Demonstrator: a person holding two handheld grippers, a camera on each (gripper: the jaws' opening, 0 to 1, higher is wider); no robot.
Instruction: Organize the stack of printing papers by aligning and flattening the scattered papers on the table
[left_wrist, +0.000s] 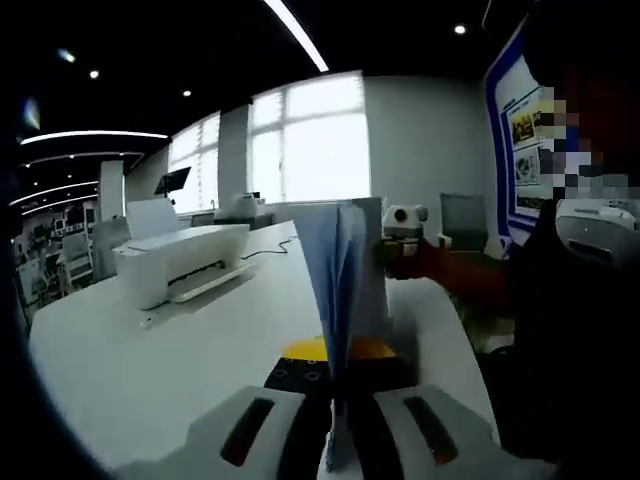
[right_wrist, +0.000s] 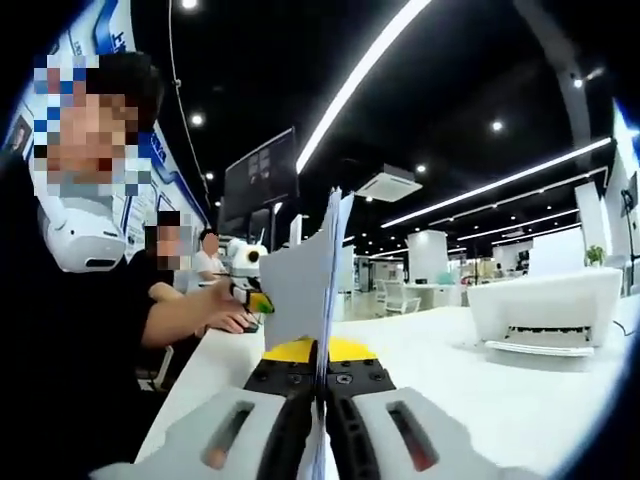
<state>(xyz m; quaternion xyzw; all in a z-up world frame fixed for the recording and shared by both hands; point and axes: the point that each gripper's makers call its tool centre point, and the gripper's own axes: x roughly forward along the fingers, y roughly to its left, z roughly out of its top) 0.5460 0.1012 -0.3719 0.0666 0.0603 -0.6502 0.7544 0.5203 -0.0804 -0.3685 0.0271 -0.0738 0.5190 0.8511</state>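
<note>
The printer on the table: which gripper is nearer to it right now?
Cannot tell. The left gripper and right gripper each clamp an edge of the upright paper stack, with the printer off to one side.

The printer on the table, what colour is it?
White. The printer shows best in the left gripper view, on the white table.

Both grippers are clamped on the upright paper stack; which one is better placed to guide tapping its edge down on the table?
Neither clearly, probably both together. The left gripper and right gripper each pinch the paper stack between shut jaws above the white table.
</note>
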